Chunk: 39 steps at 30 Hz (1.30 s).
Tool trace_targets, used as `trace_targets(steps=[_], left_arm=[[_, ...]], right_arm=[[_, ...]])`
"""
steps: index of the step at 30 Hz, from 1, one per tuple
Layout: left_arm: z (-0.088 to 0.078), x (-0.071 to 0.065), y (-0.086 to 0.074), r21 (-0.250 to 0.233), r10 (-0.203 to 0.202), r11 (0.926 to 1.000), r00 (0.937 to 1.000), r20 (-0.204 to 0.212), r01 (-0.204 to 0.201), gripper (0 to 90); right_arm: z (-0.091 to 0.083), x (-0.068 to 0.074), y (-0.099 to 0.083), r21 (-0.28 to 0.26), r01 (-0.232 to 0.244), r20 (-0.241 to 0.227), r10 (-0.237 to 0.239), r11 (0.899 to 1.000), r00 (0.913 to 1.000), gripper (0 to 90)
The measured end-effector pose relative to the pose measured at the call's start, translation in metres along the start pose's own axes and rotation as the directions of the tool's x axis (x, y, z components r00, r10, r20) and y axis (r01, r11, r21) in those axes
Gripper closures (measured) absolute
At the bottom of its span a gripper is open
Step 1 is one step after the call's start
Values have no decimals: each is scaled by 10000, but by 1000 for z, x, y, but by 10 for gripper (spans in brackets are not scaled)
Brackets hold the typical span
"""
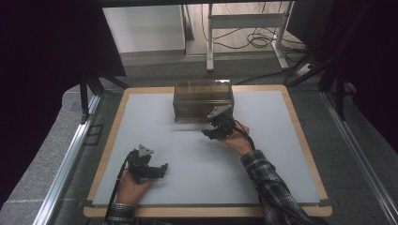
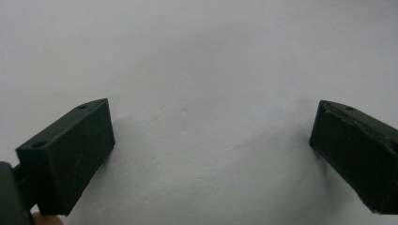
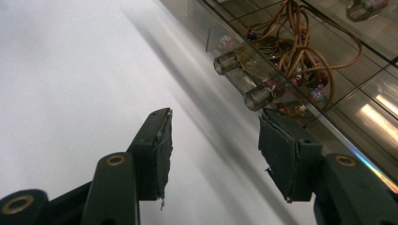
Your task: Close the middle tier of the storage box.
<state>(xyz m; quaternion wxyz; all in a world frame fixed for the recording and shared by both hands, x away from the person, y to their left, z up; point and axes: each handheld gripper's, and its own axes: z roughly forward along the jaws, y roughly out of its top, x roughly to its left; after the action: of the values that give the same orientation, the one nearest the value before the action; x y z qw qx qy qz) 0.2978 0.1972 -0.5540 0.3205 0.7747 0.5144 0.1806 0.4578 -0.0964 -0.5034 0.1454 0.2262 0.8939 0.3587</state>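
I have the right gripper (image 3: 213, 140) parted, empty, right at the front wall of the smoky clear plastic box (image 1: 203, 100), lined up on its clear handle (image 3: 241, 79); left gripper (image 2: 211, 150) rests well apart, spread wide, nearer me

Grey floor (image 1: 42, 168) around wood-edged table (image 1: 300, 140); white desk frame (image 1: 246, 21) behind.

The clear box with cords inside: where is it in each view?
High view: clear box at the table's far centre, by the right gripper.
Left gripper view: not in it.
Right gripper view: upper right, handle facing the open jaws.
Shared landmark: white table mat.
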Motion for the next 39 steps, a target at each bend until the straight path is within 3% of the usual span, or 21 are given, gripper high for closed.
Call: trace_targets(steps=[39], left_arm=[[0,0,0,-1,-5,10000,10000,5,5,7]], right_arm=[[8,-9,6,-22,-80,110,80,10000,9999,396]])
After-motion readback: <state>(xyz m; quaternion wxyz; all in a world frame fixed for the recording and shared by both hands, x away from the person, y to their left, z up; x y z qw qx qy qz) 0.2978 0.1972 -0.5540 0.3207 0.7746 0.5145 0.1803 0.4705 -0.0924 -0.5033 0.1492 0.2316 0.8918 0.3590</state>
